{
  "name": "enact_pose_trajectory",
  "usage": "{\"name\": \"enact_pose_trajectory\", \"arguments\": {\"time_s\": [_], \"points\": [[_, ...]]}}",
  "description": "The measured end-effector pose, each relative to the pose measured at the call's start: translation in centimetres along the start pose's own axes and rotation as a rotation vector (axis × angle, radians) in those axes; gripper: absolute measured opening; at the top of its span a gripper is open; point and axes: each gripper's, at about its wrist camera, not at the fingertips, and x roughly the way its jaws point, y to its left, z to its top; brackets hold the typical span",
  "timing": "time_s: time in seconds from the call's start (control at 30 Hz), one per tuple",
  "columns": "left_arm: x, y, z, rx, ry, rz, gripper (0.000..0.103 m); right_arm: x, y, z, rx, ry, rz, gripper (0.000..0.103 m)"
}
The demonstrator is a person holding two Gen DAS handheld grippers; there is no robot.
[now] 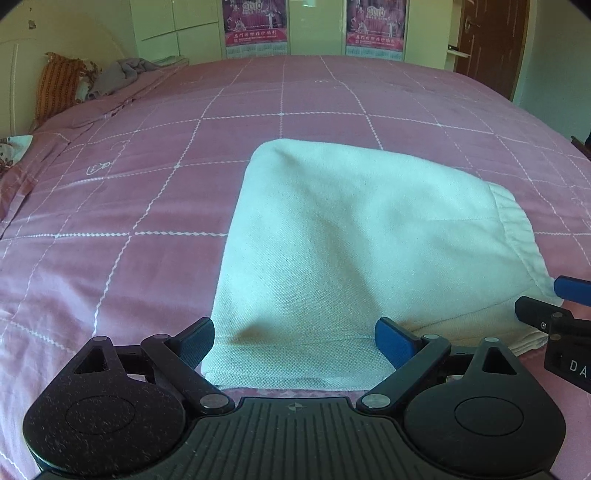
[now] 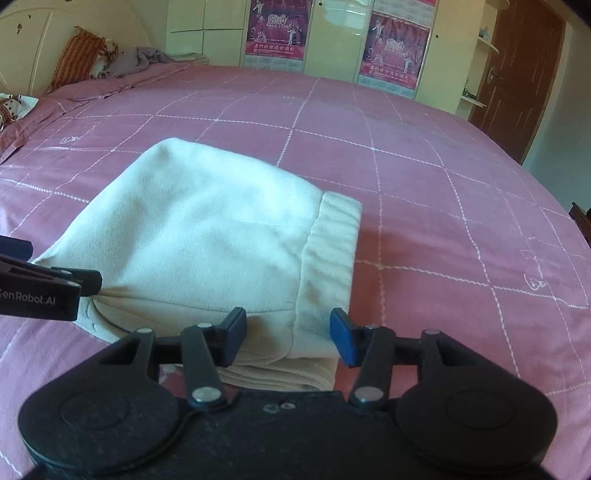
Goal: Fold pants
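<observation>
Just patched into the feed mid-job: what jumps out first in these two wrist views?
A folded bundle of white pants lies in the middle of a pink checked bedspread, its ribbed waistband on the right side. Both grippers sit at its near edge: the left gripper spread wide over the hem, the right gripper partly open around the waistband corner. Two magenta posters hang on the pale cabinets behind.

One pants (image 1: 332,240), folded; two hand-held grippers: left (image 1: 295,341), right (image 2: 288,338); one bed (image 1: 147,184); two posters (image 1: 255,22); one pillow (image 1: 55,85).
</observation>
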Motion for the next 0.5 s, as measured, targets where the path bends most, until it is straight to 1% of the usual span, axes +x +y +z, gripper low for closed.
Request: {"name": "enact_pose_trajectory", "arguments": {"time_s": [0.03, 0.1, 0.13, 0.17, 0.33, 0.4, 0.5], "points": [[-0.3, 0.2, 0.0, -0.004, -0.002, -0.001, 0.093, -0.3, -0.2, 0.0, 0.003, -0.006, 0.002, 0.051], [-0.6, 0.9, -0.2, -0.024, 0.005, -0.006, 0.093, -0.8, -0.6, -0.1, 0.019, -0.016, -0.005, 0.058], [-0.7, 1.3, -0.4, -0.04, 0.01, -0.004, 0.093, -0.9, -0.9, -0.2, 0.035, -0.016, -0.003, 0.063], [-0.7, 1.6, -0.5, -0.051, 0.015, -0.006, 0.093, -1.1, -1.3, -0.3, 0.061, -0.014, 0.01, 0.065], [-0.4, 2.9, -1.4, -0.085, 0.056, -0.014, 0.093, -1.3, -2.0, -0.9, 0.137, 0.009, 0.059, 0.065], [-0.3, 3.6, -1.4, -0.125, 0.078, -0.046, 0.093, -1.4, -2.2, -1.1, 0.163, 0.019, 0.081, 0.065], [0.3, 5.3, -1.0, -0.217, 0.127, -0.119, 0.093, -1.5, -3.2, -1.3, 0.245, 0.039, 0.143, 0.067]]}}
